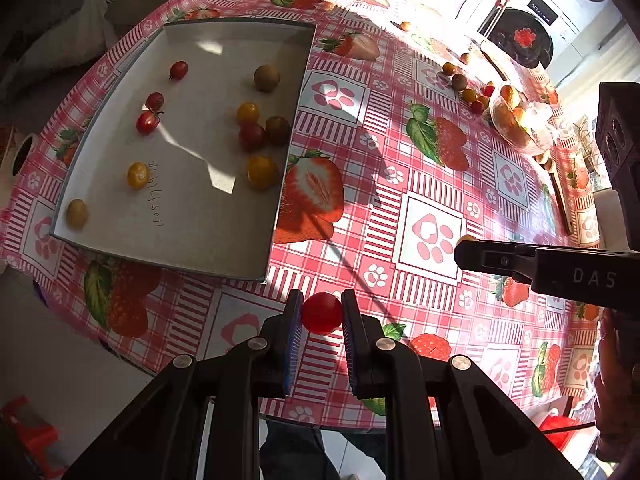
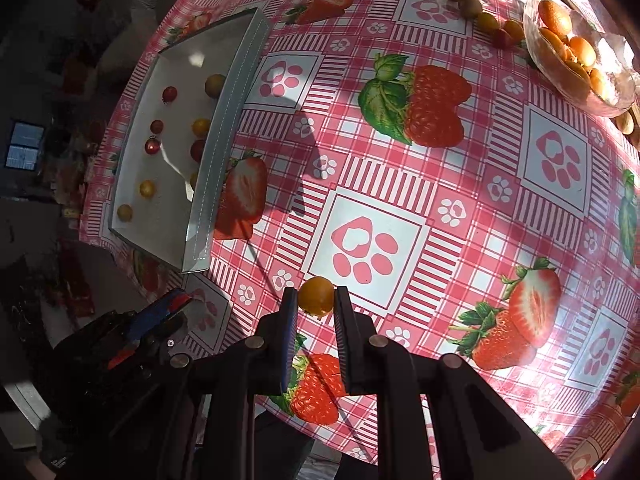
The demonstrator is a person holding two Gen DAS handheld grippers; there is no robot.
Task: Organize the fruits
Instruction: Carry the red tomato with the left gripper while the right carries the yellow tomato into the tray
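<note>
The left gripper [image 1: 322,312] holds a red tomato [image 1: 322,313] pinched between its fingers [image 1: 294,320], above the bench [image 1: 432,184] with its strawberry-print cloth. The right gripper [image 2: 316,297] has its fingers [image 2: 289,316] closed on a yellow tomato [image 2: 316,296]. In the left wrist view a grey tray [image 1: 294,120] lies toward ten o'clock of the held red tomato, with red, yellow and greenish tomatoes scattered inside. Toward two o'clock, far across the bench, a glass bowl [image 1: 538,136] holds orange fruit, with a row of loose tomatoes [image 1: 466,88] just beside it.
</note>
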